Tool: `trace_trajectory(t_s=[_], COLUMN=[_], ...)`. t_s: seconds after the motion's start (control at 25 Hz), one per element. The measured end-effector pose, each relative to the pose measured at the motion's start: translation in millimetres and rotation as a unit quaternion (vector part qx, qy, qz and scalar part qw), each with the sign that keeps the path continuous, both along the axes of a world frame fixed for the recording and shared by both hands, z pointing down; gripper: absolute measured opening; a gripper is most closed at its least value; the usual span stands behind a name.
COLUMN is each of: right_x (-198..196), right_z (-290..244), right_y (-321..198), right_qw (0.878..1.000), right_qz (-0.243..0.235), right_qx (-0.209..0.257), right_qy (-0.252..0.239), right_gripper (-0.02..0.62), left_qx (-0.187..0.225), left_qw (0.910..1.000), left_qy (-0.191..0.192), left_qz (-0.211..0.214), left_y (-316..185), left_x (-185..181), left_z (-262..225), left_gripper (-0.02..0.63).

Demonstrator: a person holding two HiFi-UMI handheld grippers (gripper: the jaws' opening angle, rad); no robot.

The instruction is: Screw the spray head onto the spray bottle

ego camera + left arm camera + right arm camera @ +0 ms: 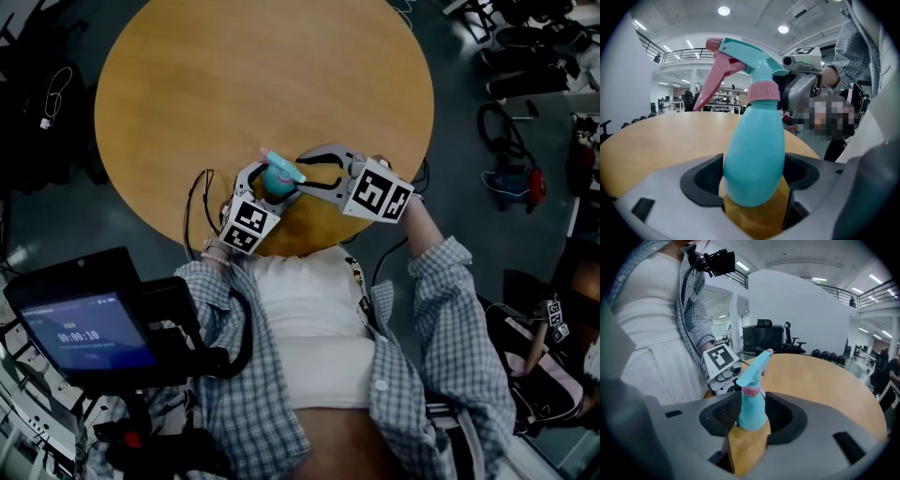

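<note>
A teal spray bottle stands on the round wooden table near its front edge. Its teal spray head, with a pink trigger and pink collar, sits on the neck. My left gripper is shut on the bottle's lower body, one pad on each side. My right gripper hangs just right of the spray head, jaws apart and touching nothing. In the right gripper view the bottle shows through the gap of the open right gripper, with the left gripper's marker cube behind it.
A black cable loops over the table's near edge, left of the left gripper. A device with a lit screen hangs at the lower left. Bags and gear lie on the floor to the right.
</note>
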State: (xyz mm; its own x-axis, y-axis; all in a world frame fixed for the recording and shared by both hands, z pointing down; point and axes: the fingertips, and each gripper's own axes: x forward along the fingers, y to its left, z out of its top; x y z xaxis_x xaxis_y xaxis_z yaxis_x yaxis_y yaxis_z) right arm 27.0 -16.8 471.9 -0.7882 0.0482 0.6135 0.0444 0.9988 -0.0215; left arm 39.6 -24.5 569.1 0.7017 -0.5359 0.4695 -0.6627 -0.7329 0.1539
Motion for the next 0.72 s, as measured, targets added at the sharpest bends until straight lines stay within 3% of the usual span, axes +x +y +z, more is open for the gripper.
trace_trajectory(t_s=[0.2,0.4,0.56,0.72], right_x=[-13,-19,-20,-20], right_z=[-1,-7,-8,-10], right_y=[7,8,12,14], right_qw=[0.997,0.996,0.998,0.998], right_qz=[-0.074,-0.091,-0.054,0.035], right_qx=[-0.016,-0.023,-0.016,0.018], right_qy=[0.021,0.010,-0.015,-0.044], right_gripper=[0.141,0.124,0.121,0.121], left_qx=[0.001,0.031,0.023,0.024], left_qw=[0.9999,0.9950,0.9960,0.9964], left_qy=[-0.012,-0.079,-0.072,-0.068], left_qz=[0.012,0.054,0.048,0.044], left_y=[4,8,12,14], left_x=[0,-3,-5,-5], left_z=[-1,7,9,8], left_gripper=[0.388,0.389,0.388,0.388])
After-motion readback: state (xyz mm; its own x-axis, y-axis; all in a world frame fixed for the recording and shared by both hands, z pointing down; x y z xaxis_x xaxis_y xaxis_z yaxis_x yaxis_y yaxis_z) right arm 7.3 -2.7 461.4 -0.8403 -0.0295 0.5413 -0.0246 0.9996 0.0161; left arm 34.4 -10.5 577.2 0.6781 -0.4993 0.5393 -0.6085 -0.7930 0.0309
